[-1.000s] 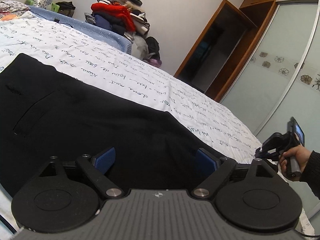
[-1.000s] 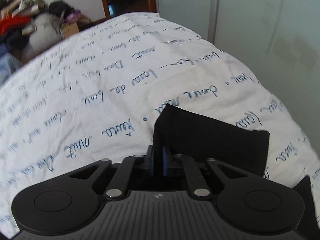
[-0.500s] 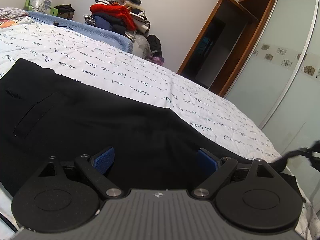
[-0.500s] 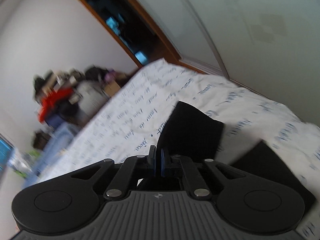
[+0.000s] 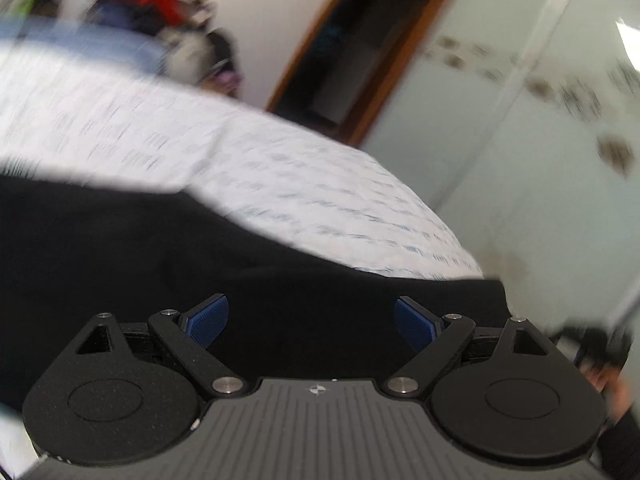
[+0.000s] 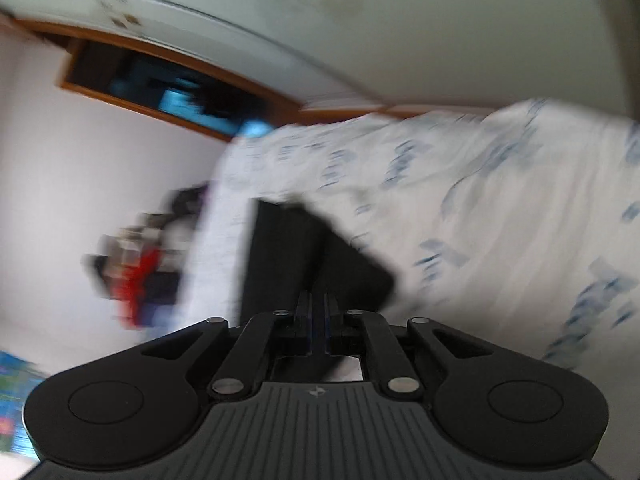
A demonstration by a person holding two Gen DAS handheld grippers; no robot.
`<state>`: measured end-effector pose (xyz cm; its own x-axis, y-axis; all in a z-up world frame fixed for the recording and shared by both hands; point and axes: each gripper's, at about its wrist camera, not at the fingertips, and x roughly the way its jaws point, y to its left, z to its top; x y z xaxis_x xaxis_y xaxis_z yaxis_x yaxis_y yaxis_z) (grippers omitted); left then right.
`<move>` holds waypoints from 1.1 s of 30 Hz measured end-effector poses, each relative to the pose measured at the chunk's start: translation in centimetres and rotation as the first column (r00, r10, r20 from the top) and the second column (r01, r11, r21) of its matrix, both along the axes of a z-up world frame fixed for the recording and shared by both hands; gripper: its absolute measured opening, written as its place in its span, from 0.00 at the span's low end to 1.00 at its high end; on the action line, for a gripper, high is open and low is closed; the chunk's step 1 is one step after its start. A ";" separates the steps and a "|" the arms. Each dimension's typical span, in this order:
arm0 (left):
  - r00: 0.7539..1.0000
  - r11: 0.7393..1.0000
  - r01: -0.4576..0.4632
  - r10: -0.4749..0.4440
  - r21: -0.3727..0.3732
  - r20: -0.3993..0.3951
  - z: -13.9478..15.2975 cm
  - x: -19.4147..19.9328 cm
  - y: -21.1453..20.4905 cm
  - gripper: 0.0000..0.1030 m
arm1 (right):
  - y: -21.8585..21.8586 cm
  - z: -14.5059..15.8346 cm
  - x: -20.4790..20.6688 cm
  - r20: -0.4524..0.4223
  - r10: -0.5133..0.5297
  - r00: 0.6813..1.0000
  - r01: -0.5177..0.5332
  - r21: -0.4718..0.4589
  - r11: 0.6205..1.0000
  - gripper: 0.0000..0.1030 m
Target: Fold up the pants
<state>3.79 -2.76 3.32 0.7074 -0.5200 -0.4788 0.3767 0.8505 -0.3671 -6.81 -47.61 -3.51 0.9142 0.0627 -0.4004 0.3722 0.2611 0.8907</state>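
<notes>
White bedding (image 5: 304, 184) printed with blue handwriting covers the bed, with a pile of clothes (image 5: 160, 4) at the far left, a wood-framed doorway (image 5: 340, 52) and pale sliding wardrobe doors (image 5: 540, 140) to the right; both views are smeared by motion. The black pants (image 5: 160, 264) lie flat across the near part of the bed, filling the lower left-wrist view under the left gripper (image 5: 311, 320), whose blue pads (image 5: 208, 320) stand wide apart with nothing pressed between them, as they did a second ago. That view has swung since then: the far edge of the pants now runs lower, and the pocket seen earlier is out of sight. At its right edge a hand (image 5: 608, 384) appears, blurred. In the right-wrist view the right gripper (image 6: 317, 316) is clamped together on a fold of the pants (image 6: 296, 256), lifted clear of the bedding. A second ago that camera sat level over the bed; now it is rolled, the bed tilting up to the right.
</notes>
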 end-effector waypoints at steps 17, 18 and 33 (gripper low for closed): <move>0.848 0.757 0.202 -0.453 0.621 0.277 -0.7 -5.3 -16.2 0.88 | -0.4 1.2 8.9 -0.218 0.093 0.971 -0.111 -0.071 0.991 0.07; 0.850 0.760 0.200 -0.448 0.618 0.276 -0.6 -5.3 -16.0 0.88 | -0.4 1.2 9.0 -0.217 0.100 0.971 -0.118 -0.070 0.991 0.07; 0.860 0.761 0.221 -0.448 0.610 0.246 -1.2 -5.1 -15.6 0.89 | -1.5 -1.7 6.7 -0.057 0.084 0.995 -0.078 0.091 0.993 0.19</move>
<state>-1.34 -18.37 2.09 0.7136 -0.4870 -0.5036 0.6810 0.6510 0.3354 -0.06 -49.07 -5.25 0.8788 0.1736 -0.4444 0.4070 0.2133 0.8882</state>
